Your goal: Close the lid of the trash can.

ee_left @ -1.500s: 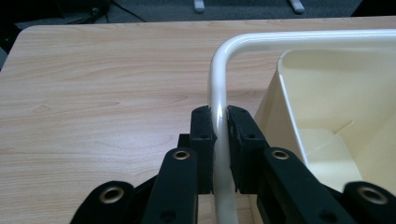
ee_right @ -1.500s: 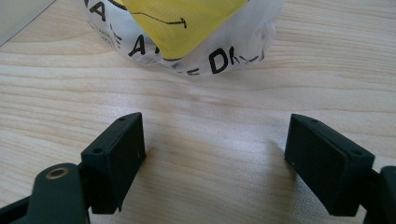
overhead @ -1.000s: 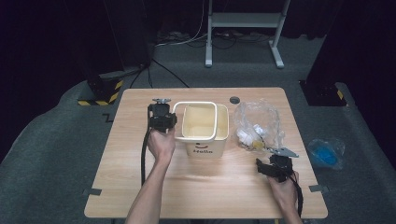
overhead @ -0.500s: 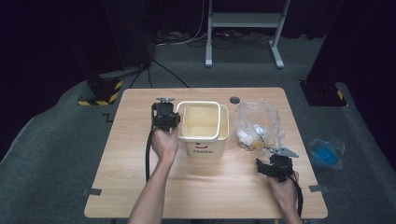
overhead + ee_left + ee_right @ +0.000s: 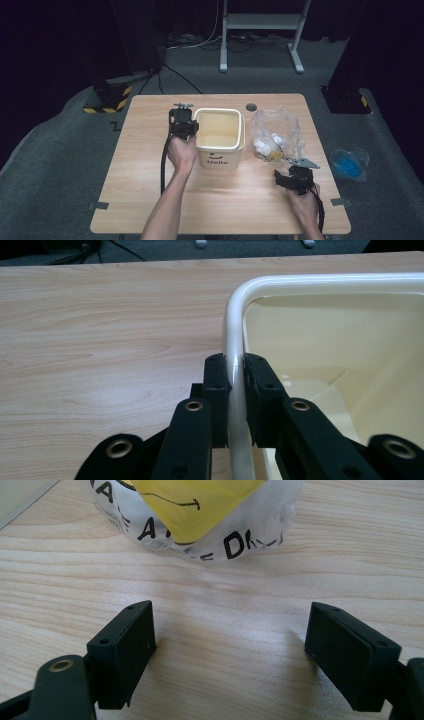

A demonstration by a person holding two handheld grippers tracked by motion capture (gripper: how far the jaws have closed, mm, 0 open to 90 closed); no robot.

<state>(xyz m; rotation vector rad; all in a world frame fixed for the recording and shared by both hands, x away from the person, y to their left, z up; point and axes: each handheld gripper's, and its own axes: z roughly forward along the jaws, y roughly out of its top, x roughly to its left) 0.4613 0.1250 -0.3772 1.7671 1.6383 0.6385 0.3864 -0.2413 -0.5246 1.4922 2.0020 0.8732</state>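
Bin rim pinched by the left tool, bag awaited by the right

The cream bin (image 5: 220, 136) stands mid-table, its left rim clamped between the left tool (image 5: 235, 375) jaws. The right tool (image 5: 230, 645), held wide with nothing between its jaws, rests on the table (image 5: 150, 200) just before the clear plastic bag (image 5: 275, 135). The rim is best kept squarely pinched and the bin steadied.

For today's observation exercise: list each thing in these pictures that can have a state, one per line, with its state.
Cream bin: upright, open-topped, nothing visible inside.
Left gripper: shut on the bin's rim.
Right gripper: open, nothing between its fingers.
Clear plastic bag: crumpled, lying on the table.
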